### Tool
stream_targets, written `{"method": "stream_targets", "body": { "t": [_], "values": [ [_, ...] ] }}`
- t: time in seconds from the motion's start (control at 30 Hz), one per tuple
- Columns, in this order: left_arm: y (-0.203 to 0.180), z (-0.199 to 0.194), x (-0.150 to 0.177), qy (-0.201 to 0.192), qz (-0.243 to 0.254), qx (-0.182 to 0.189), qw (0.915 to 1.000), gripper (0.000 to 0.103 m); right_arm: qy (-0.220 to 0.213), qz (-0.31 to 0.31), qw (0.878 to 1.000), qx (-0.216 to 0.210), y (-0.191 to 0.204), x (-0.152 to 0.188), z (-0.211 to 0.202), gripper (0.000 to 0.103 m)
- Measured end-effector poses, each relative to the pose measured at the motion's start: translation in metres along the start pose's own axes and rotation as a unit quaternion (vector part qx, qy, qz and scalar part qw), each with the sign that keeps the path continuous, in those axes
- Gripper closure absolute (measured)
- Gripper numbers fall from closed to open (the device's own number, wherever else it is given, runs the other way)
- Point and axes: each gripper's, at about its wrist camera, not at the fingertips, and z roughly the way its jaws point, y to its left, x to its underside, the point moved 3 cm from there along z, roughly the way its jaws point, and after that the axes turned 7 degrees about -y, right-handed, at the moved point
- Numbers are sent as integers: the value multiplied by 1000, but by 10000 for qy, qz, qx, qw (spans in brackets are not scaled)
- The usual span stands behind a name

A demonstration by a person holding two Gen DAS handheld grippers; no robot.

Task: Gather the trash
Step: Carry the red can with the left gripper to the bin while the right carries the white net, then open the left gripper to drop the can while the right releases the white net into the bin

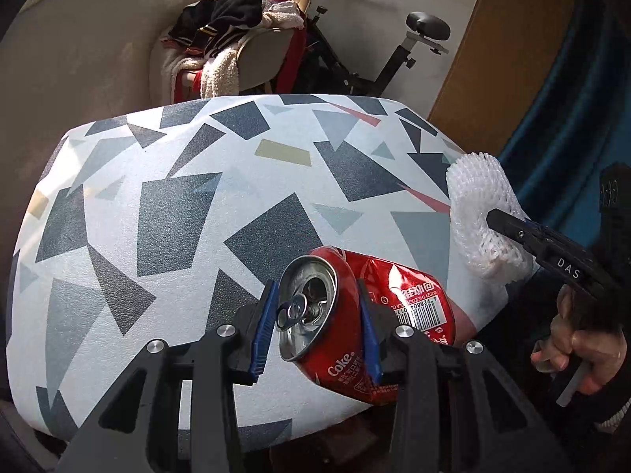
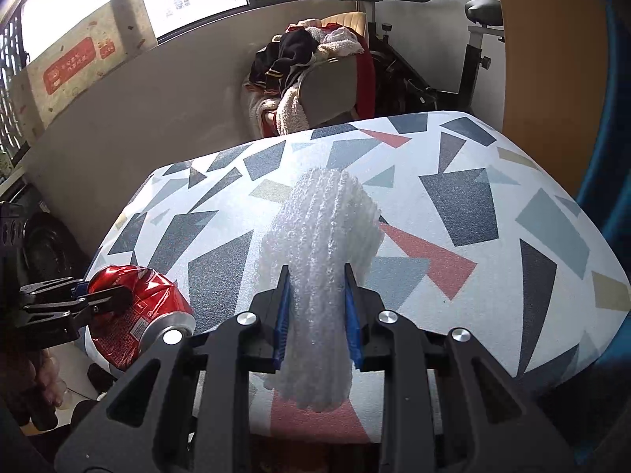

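**Trash in both tongs, nowhere yet to drop it**

Trash is what you carry on each side. Your left tongs (image 1: 315,327) pinch a crushed red Coke can (image 1: 355,323), blue pads pressed against its sides near the opened top; it sits low and centre in the left wrist view, held over the near edge of the table (image 1: 177,197). Your right tongs (image 2: 317,315) pinch a white foam net sleeve (image 2: 323,260), the kind that wraps fruit, which stands up between the pads in the middle of the right wrist view. Each view confirms the other: the can shows at lower left of the right view, the sleeve at centre right of the left view.

I judge the picking-up part done for these two pieces. As far as both views show, the patterned tabletop carries no further litter, though its near edge is hidden behind the tongs.

What is left is the disposal. No bin or bag appears in either view; behind the table you only have a chair piled with clothes (image 1: 236,39) and an exercise bike (image 1: 394,51). You will likely need to turn away from the table to find a receptacle and let go of both pieces there.
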Motion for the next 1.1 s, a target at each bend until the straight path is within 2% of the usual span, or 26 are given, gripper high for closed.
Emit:
{"method": "stream_targets", "body": {
  "t": [0.23, 0.47, 0.6, 0.67, 0.7, 0.73, 0.93, 1.1],
  "values": [
    [-28, -32, 63, -23, 535, -102, 9985, 65, 75, -82, 9998, -153, 14, 33, -29, 76],
    [-39, -33, 122, 167, 816, -261, 9962, 65, 288, -54, 9994, -203, 17, 68, -41, 76],
    [-41, -31, 139, 292, 640, -139, 9974, 63, 420, -78, 9988, -227, 18, 84, -44, 76],
    [-41, -33, 141, 242, 467, -22, 9986, 46, 470, -112, 9985, -267, 19, 90, -45, 76],
    [-40, -37, 141, 143, 358, 25, 9993, 34, 503, -134, 9982, -290, 20, 93, -44, 76],
    [-39, -41, 140, 34, 259, 23, 9997, 30, 541, -160, 9979, -317, 21, 96, -44, 76],
    [-25, -71, 122, -588, -183, -84, 9981, 15, 1015, -281, 9927, -579, 36, 126, -34, 76],
    [-10, -90, 108, -889, -277, -404, 9948, 11, 1373, -515, 9866, -718, 53, 147, -24, 76]
  ]
}}
